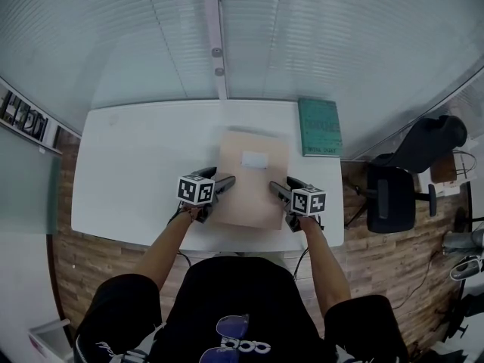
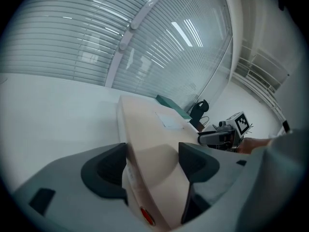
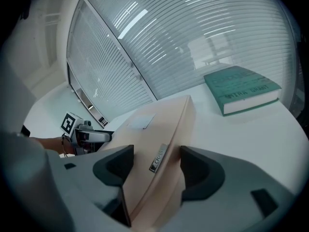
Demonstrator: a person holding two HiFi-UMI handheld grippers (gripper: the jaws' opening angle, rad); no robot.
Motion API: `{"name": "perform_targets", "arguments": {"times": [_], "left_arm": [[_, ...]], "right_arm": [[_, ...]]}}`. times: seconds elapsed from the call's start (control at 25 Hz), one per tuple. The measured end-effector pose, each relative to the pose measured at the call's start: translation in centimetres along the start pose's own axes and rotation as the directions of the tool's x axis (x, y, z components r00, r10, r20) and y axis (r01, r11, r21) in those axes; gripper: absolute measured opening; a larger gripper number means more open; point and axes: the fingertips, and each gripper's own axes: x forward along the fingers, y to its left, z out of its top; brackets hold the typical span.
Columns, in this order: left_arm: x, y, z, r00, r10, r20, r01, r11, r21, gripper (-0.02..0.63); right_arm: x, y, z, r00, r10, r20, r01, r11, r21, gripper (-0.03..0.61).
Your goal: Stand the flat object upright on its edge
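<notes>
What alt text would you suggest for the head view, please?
Seen from above, a person holds a left gripper and right gripper at opposite side edges of a flat tan box on a white table; a green book lies beyond.

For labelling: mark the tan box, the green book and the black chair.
tan box [image 1: 253, 195], head view, top face below its label.
green book [image 1: 319, 127], head view, middle of its cover.
black chair [image 1: 389, 199], head view, its seat.
</notes>
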Motion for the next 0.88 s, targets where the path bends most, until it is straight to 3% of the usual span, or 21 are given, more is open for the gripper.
{"name": "perform_targets", "arguments": {"times": [0.88], "left_arm": [[-0.53, -0.63, 0.51, 1.000, 0.016, -0.013, -0.015, 0.999, 0.029, 0.334]], "right_arm": [[-0.64, 0.77, 0.56, 1.000, -0.013, -0.007, 0.013, 0.999, -0.037, 0.308]]}}
